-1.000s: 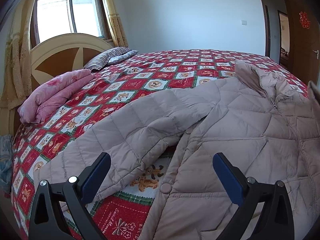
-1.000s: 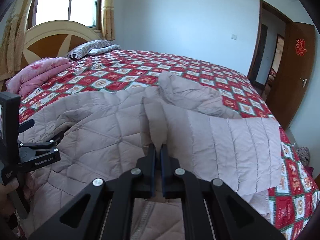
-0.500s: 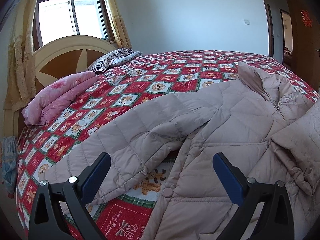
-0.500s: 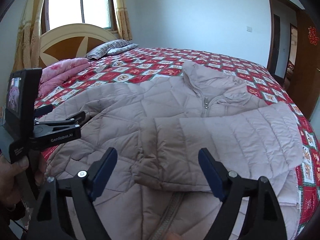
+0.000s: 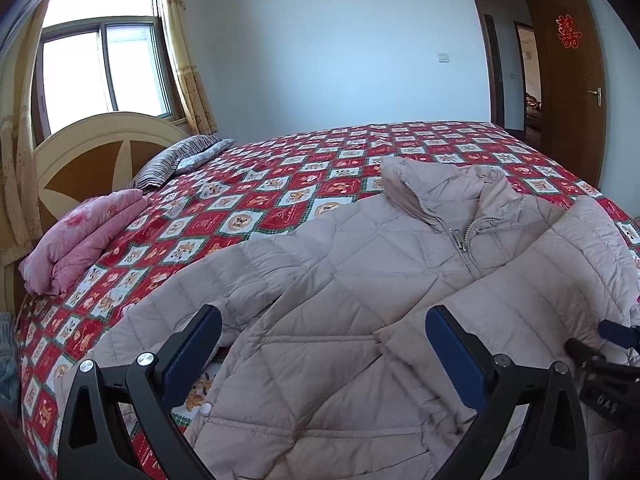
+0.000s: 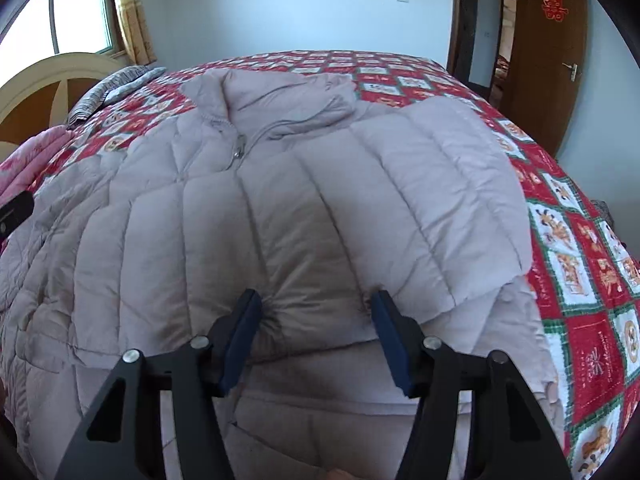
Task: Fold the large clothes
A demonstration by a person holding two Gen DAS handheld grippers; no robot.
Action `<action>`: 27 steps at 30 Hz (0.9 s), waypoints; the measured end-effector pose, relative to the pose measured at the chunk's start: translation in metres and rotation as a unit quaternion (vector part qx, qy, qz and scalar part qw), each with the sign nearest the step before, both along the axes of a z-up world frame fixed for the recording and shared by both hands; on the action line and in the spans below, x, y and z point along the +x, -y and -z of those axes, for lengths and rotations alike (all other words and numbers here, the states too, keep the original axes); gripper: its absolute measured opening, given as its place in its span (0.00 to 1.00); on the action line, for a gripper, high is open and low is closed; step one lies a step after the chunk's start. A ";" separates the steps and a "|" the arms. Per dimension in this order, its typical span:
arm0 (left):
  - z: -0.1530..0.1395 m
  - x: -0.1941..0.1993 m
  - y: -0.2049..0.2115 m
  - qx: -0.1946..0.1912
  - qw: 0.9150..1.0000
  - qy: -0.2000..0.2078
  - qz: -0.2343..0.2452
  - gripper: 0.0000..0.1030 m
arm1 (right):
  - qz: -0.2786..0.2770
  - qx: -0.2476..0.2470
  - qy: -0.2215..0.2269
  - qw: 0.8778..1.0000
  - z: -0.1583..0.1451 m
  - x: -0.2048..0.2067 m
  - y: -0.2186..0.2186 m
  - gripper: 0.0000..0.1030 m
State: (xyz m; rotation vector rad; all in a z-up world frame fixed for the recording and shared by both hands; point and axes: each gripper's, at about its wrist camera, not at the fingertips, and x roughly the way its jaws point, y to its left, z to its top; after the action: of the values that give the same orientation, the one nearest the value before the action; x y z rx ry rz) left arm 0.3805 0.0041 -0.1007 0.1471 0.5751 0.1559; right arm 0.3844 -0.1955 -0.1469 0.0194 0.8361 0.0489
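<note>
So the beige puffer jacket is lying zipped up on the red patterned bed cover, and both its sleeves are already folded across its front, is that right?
Not quite. On the puffer jacket only one sleeve lies folded across the front; the other sleeve is spread out over the bed cover, as the left wrist view shows. The rest stands.

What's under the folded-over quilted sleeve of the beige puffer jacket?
The quilted sleeve lies across the beige puffer jacket, on its front panel, on the red patchwork bedspread. The lower zipper is covered. The right gripper is closing on the sleeve's edge.
</note>
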 end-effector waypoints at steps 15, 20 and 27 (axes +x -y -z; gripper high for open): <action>0.063 0.039 0.005 0.072 0.994 -0.065 -0.042 0.99 | -0.020 -0.040 0.007 0.999 0.016 0.000 -0.020 0.61; 0.074 0.048 -0.002 0.066 0.993 -0.089 -0.032 0.99 | -0.024 -0.024 0.034 0.999 -0.008 -0.015 -0.006 0.61; 0.075 0.051 -0.009 0.075 0.992 -0.093 -0.035 0.99 | 0.067 -0.021 0.077 0.995 -0.053 -0.002 0.064 0.61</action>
State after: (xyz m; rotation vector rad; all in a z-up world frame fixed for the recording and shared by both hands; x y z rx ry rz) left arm 0.4318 0.0132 -0.1753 0.2906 0.7542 0.2550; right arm 0.3819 -0.2595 -0.0937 0.0323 0.6800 -0.0934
